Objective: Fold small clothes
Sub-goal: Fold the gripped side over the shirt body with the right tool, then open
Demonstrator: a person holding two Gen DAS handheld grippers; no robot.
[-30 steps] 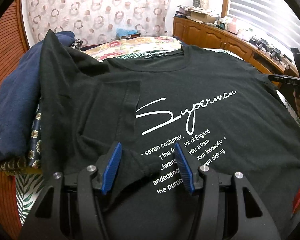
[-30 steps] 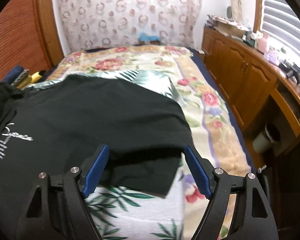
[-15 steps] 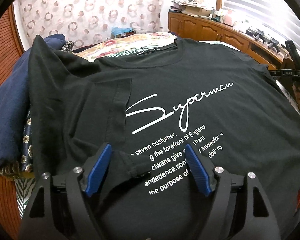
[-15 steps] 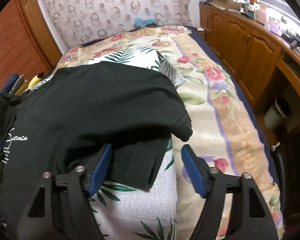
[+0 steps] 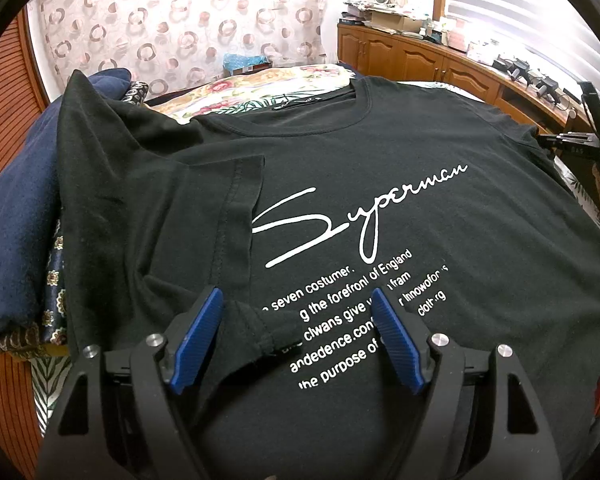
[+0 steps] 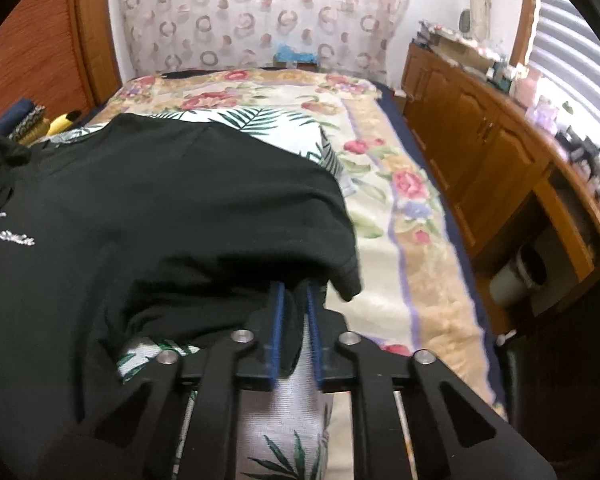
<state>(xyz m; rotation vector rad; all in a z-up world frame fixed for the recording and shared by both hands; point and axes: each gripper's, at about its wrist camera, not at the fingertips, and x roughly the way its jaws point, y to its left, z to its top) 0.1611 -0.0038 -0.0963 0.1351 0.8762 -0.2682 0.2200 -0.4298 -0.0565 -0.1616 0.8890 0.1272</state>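
The black T-shirt (image 5: 380, 184) lies face up on the leaf-print cloth (image 6: 300, 420) that covers the bed, white "Superman" lettering uppermost, with its left sleeve (image 5: 204, 216) already laid inward over the chest and a small hem corner (image 5: 260, 332) turned up just ahead of your left gripper (image 5: 296, 336). That gripper's jaws stand spread with nothing pressed between the blue pads; the turned-up corner sits between them untouched. Your right gripper (image 6: 296, 312) has just been closing, and its pads now sit pressed together on black fabric at the right sleeve (image 6: 332, 256), though the sleeve overhangs the tips, so you cannot tell how many layers are caught. That is the main risk: the white leaf-print cloth rises right between the lower part of those pads, and if it is pinched along with the shirt, lifting the sleeve would likely drag the covering up and rumple everything lying on it. A thin bite near the sleeve edge could also slip free partway through the fold. With the left jaws open, nothing anchors the other side, so a sideways pull may slide the whole shirt and undo the folded sleeve. On the far left, the navy garment (image 5: 16, 208) sits close enough to snag.
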